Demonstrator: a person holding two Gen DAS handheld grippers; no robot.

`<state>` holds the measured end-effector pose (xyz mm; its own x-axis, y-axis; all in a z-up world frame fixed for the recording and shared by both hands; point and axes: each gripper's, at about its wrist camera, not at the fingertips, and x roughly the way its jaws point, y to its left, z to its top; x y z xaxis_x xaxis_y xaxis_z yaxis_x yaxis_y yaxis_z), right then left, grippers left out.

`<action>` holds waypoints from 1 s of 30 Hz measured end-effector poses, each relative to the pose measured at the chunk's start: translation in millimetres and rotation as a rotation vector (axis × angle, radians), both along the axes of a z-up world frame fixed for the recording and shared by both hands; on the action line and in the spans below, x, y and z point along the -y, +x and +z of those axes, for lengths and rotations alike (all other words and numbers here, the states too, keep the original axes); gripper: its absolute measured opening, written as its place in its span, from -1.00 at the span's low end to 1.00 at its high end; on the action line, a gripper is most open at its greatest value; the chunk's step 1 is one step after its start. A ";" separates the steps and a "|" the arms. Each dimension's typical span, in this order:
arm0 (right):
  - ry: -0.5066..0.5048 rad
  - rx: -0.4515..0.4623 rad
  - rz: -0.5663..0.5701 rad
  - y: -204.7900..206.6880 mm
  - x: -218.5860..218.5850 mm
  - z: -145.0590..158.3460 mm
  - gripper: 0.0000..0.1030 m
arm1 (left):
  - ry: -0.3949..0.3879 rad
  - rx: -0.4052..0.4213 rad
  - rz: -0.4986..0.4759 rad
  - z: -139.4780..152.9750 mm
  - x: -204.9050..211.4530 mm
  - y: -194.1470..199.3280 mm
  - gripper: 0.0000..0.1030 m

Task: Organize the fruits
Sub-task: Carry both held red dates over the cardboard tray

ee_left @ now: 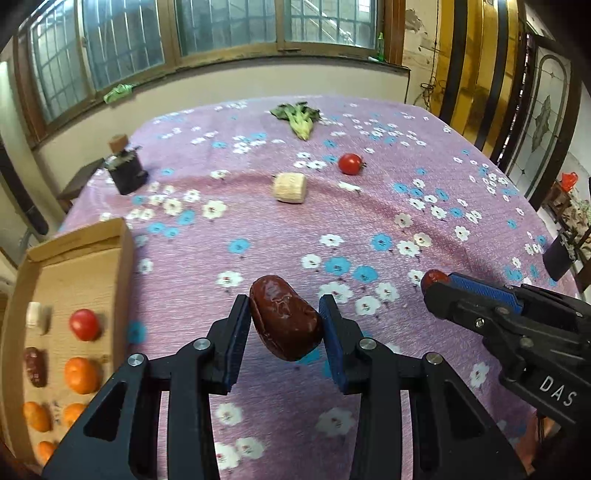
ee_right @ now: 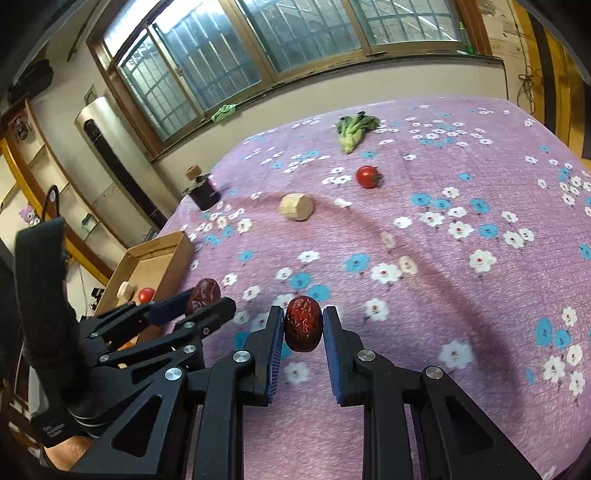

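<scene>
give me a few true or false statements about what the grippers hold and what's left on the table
1. The left gripper grips a red date. True.
2. The right gripper is empty. False: it grips its own red date.
3. A tomato lies loose on the tablecloth. True.
4. The cardboard box holds nothing. False: oranges, a tomato and a date lie in it.
5. The leafy greens are inside the box. False: they lie at the table's far end.

My left wrist camera sits close behind its fingers, angled down across the flowered tablecloth (ee_left: 369,221) toward the far windows (ee_left: 229,29). My right wrist camera faces the same way from just to the right. Both share the tomato (ee_left: 351,163) (ee_right: 368,177), greens (ee_left: 297,118) (ee_right: 354,131) and cardboard box (ee_left: 122,251) (ee_right: 162,254).
</scene>
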<state>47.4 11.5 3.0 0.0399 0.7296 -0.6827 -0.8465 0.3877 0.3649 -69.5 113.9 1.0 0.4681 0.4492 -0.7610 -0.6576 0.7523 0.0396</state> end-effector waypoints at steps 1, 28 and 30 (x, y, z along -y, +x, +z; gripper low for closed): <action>0.000 0.002 0.005 -2.7 -0.7 0.5 -0.57 | 0.007 0.001 0.004 1.7 -0.5 -3.2 -0.31; -0.007 0.037 0.131 -66.3 -34.4 12.3 -0.57 | 0.040 0.045 0.116 18.6 -25.4 -71.7 -0.30; -0.008 0.040 0.138 -69.4 -37.2 13.1 -0.57 | 0.038 0.046 0.121 18.2 -27.3 -75.1 -0.30</action>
<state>-22.0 48.7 16.1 -0.0329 0.7244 -0.6886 -0.9056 0.2699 0.3272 -144.6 141.2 19.2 0.4432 0.5325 -0.7211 -0.7450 0.6662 0.0341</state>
